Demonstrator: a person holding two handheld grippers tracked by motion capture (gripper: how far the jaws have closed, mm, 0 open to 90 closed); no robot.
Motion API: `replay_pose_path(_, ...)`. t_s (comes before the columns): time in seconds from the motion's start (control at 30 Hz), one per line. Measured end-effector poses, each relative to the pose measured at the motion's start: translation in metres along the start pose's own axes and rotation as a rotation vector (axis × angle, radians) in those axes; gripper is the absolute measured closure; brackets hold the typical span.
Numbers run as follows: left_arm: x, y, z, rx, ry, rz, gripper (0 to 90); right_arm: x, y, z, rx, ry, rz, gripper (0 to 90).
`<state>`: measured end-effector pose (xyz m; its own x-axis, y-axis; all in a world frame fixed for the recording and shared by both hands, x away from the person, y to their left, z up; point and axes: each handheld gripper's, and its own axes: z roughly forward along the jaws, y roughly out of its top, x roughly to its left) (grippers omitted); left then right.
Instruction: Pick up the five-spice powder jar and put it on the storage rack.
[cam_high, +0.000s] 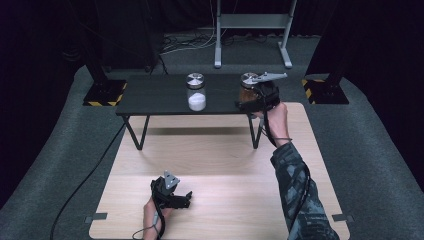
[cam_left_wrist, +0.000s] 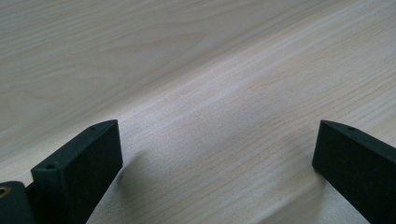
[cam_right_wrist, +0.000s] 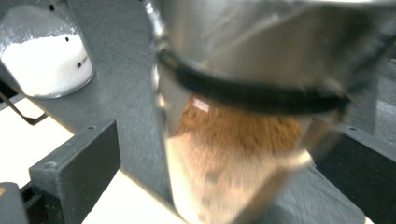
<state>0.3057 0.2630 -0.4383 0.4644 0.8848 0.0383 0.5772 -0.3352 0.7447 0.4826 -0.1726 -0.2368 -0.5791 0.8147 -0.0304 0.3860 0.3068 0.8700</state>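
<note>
At left, the left gripper (cam_high: 186, 198) rests on the pale worktop (cam_high: 225, 165), jaws spread wide on nothing. On the dark low table (cam_high: 160, 95), past the jar of white powder (cam_high: 196, 92), the right gripper (cam_right_wrist: 219, 154) brackets the brown-powder jar (cam_right_wrist: 238, 130), jaws parted.

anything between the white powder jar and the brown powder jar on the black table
Nothing: the high view shows bare dark tabletop between the white powder jar and the brown powder jar, which sits between the right gripper's open jaws.
</note>
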Motion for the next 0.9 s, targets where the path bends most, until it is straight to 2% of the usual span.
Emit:
replay_pose_path(0.1, 0.0, 0.0, 0.0, 0.0, 0.0, 0.0, 1.2, 0.003, 0.002, -0.008, 0.043, -0.007, -0.009, 0.0)
replay_pose_path(0.3, 0.0, 0.0, 0.0, 0.0, 0.0, 0.0, 1.1, 0.009, -0.006, -0.021, 0.103, -0.02, -0.032, 0.0)
replay_pose_path(0.4, 0.0, 0.0, 0.0, 0.0, 0.0, -0.001, 1.1, 0.014, -0.018, -0.031, 0.139, -0.03, -0.053, 0.0)
replay_pose_path(0.5, 0.0, 0.0, 0.0, 0.001, 0.0, -0.001, 1.1, 0.016, -0.026, -0.037, 0.149, -0.033, -0.065, 0.0)
replay_pose_path(0.7, -0.001, 0.0, 0.0, -0.001, 0.003, 0.001, 1.1, 0.026, -0.064, -0.057, 0.176, -0.041, -0.085, 0.0)
replay_pose_path(0.8, -0.001, 0.0, 0.0, -0.001, 0.004, 0.002, 1.1, 0.032, -0.091, -0.065, 0.174, -0.057, -0.082, 0.0)
replay_pose_path(0.83, -0.001, 0.0, 0.0, -0.001, 0.004, 0.002, 1.1, 0.032, -0.091, -0.065, 0.174, -0.057, -0.082, 0.0)
replay_pose_path(0.87, -0.001, 0.0, 0.0, 0.0, 0.004, 0.004, 1.1, 0.034, -0.103, -0.068, 0.175, -0.065, -0.076, 0.0)
replay_pose_path(0.9, -0.001, 0.0, 0.0, -0.002, 0.004, 0.002, 1.2, 0.037, -0.123, -0.072, 0.177, -0.078, -0.062, 0.0)
